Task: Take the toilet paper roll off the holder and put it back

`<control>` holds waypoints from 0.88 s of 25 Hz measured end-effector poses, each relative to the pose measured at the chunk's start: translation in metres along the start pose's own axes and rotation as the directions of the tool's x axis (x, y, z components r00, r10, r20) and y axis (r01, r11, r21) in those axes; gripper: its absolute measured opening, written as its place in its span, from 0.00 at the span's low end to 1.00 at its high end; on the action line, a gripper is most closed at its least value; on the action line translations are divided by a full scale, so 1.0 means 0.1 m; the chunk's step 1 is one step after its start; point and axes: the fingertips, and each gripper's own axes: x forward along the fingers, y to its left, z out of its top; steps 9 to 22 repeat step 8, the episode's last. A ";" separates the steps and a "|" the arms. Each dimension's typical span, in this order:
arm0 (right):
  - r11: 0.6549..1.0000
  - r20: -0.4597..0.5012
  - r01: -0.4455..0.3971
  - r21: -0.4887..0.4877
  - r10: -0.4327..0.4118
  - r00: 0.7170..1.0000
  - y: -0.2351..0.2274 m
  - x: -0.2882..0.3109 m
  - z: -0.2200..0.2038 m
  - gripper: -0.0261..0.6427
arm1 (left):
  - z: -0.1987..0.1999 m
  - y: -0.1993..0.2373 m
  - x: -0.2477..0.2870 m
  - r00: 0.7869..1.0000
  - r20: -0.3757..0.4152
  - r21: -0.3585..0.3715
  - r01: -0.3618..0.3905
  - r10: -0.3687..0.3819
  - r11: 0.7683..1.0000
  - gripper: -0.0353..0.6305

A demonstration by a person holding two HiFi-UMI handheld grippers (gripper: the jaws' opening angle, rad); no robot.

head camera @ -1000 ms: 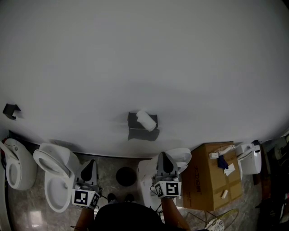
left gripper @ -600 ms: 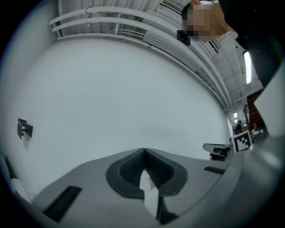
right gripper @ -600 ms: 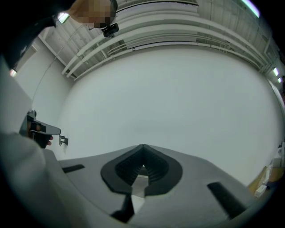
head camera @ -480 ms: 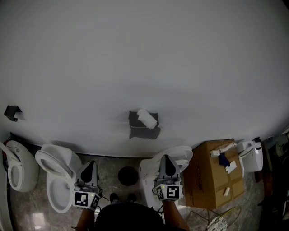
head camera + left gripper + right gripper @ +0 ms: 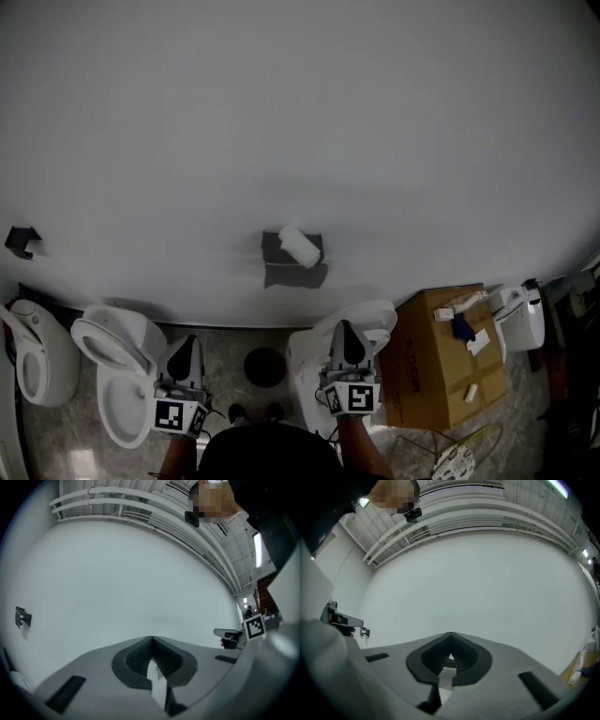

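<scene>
A white toilet paper roll [image 5: 300, 246] sits on a dark grey holder [image 5: 292, 262] fixed to the white wall, in the middle of the head view. Both grippers hang low, well below the holder and apart from it. My left gripper [image 5: 185, 345] points up at the wall with its jaws closed together and nothing between them. My right gripper [image 5: 348, 330] does the same, to the right of and below the holder. In both gripper views the jaws meet at the tip, left gripper [image 5: 151, 639] and right gripper [image 5: 450, 634], facing bare wall. The roll shows in neither gripper view.
Along the floor stand a white toilet [image 5: 120, 370] at the left, another toilet [image 5: 28, 352] at the far left, and a white toilet [image 5: 323, 352] under my right gripper. A cardboard box [image 5: 441, 361] with small items sits at the right. A small dark bracket [image 5: 21, 240] is on the wall at left.
The view has shifted slightly; the holder and roll sit a little higher and more to the left in frame. Both grippers hold nearly the same place, still shut.
</scene>
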 end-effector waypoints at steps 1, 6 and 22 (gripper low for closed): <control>1.000 0.000 0.001 -0.003 -0.001 1.000 -0.01 0.00 0.00 0.04 | 0.00 -0.01 0.01 1.000 0.001 -0.001 0.003 -0.003 1.000 0.06; 1.000 0.002 0.001 -0.012 -0.001 1.000 -0.02 0.00 0.02 0.04 | 0.01 -0.01 0.06 1.000 0.003 -0.008 0.008 -0.008 1.000 0.06; 1.000 0.003 0.002 -0.015 -0.002 1.000 -0.03 0.00 0.02 0.04 | 0.00 -0.02 0.07 1.000 0.000 -0.009 0.010 -0.010 1.000 0.06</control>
